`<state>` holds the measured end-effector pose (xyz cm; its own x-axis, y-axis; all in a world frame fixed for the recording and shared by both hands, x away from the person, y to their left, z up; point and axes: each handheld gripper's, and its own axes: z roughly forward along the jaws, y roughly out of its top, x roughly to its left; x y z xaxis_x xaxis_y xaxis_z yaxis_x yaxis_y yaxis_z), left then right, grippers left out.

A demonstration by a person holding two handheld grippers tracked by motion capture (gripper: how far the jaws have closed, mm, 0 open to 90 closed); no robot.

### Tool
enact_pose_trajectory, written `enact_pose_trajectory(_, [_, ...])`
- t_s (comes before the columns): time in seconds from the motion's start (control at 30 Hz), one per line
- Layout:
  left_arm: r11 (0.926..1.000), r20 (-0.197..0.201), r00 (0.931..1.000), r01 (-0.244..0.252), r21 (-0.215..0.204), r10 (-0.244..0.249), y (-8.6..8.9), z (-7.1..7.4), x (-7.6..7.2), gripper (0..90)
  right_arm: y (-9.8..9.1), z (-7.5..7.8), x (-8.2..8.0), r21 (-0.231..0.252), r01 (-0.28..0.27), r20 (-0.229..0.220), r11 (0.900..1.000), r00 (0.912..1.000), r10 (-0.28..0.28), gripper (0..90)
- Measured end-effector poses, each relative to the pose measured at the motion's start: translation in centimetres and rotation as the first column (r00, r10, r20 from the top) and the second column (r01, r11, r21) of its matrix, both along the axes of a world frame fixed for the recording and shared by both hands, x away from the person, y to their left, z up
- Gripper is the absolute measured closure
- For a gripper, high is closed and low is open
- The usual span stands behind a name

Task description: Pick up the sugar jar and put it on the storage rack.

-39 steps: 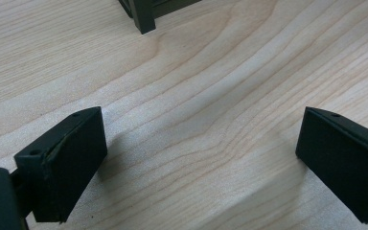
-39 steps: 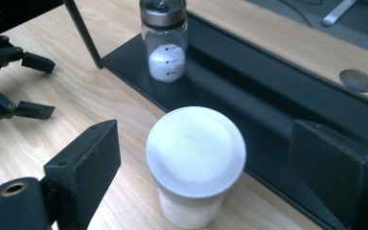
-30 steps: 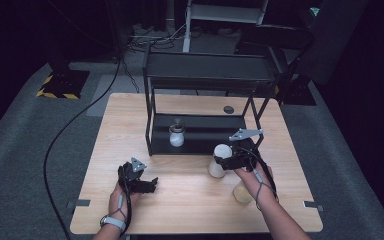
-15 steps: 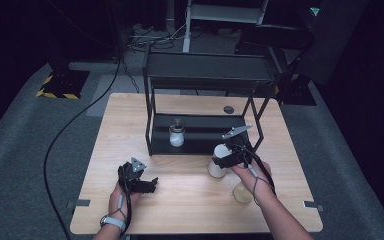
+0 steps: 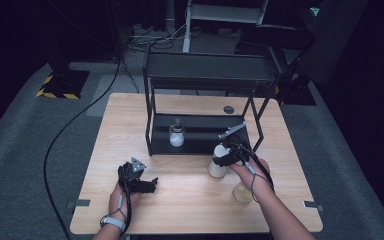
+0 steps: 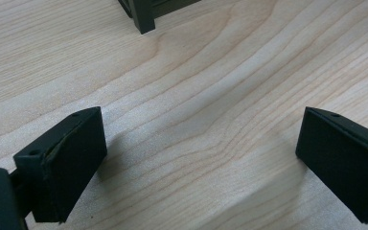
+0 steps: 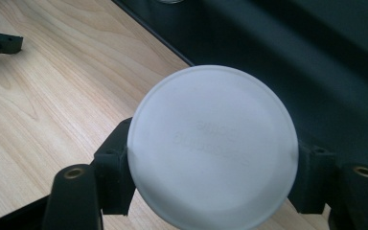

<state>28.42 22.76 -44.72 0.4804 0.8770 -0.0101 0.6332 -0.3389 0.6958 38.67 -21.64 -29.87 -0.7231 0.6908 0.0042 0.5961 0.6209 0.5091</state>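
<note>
item: white lidded container (image 5: 218,162), upright on the wooden table (image 5: 180,205), just in front of the lower shelf of the black rack (image 5: 205,80), toward its right leg. in the right gripper view we look down on its round white lid (image 7: 213,146); there is faint raised lettering at the lid's centre, too shallow and blurred for us to read.

item: right gripper (image 5: 226,159), held in the person's right hand (image 5: 247,167). its jaws have just been closing and now stand clenched on the container, one black jaw against each side just under the lid, as the right gripper view shows. a grey plate stands above it and a cable runs back along the forearm.

item: left gripper (image 5: 147,185), in the person's left hand (image 5: 120,192), near the front left of the table, well apart from the container. in the left gripper view (image 6: 201,158) we see its jaws released and spread wide, bare wood grain between them, nothing held. the foot of a rack leg shows at the top of that view.

item: small jar (image 5: 176,136) with a dark stopper, on the rack's lower shelf, left of the container. we can read no label on it.

item: pale round object (image 5: 243,192) on the table, just beside the right forearm; we cannot tell what it is.

item: small dark disc (image 5: 228,109) on the table behind the rack.

item: wristwatch (image 5: 113,221) on the left wrist; no marking we can make out.
</note>
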Motion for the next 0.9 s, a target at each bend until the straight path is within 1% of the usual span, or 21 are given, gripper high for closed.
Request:
enact_pose_trajectory(0.3, [1.0,0.001,1.0,0.003,0.0,-0.003,0.1,0.0,0.0,3.5,0.2,0.3,-0.2,-0.013,0.003,0.006,0.9999,1.0,-0.003,33.5])
enact_pose_trajectory(0.43, [1.0,0.001,1.0,0.003,0.0,-0.003,0.1,0.0,0.0,3.5,-0.2,1.0,-0.2,0.004,0.013,0.012,0.9999,0.9998,-0.013,33.5])
enact_pose_trajectory(0.5, [1.0,0.001,1.0,0.003,0.0,-0.003,0.1,0.0,0.0,3.5,-0.2,1.4,-0.2,0.004,0.013,0.019,0.9999,0.9997,-0.013,33.6])
enact_pose_trajectory(0.73, [1.0,0.001,1.0,0.003,0.0,-0.003,0.1,0.0,0.0,3.5,0.2,2.6,0.1,0.007,0.009,0.034,0.9999,0.9994,-0.01,33.5])
enact_pose_trajectory(0.9, [1.0,0.001,1.0,0.003,0.0,-0.003,0.1,0.0,0.0,3.5,0.9,3.6,0.6,0.002,0.002,0.042,1.0,0.9991,-0.002,33.5])
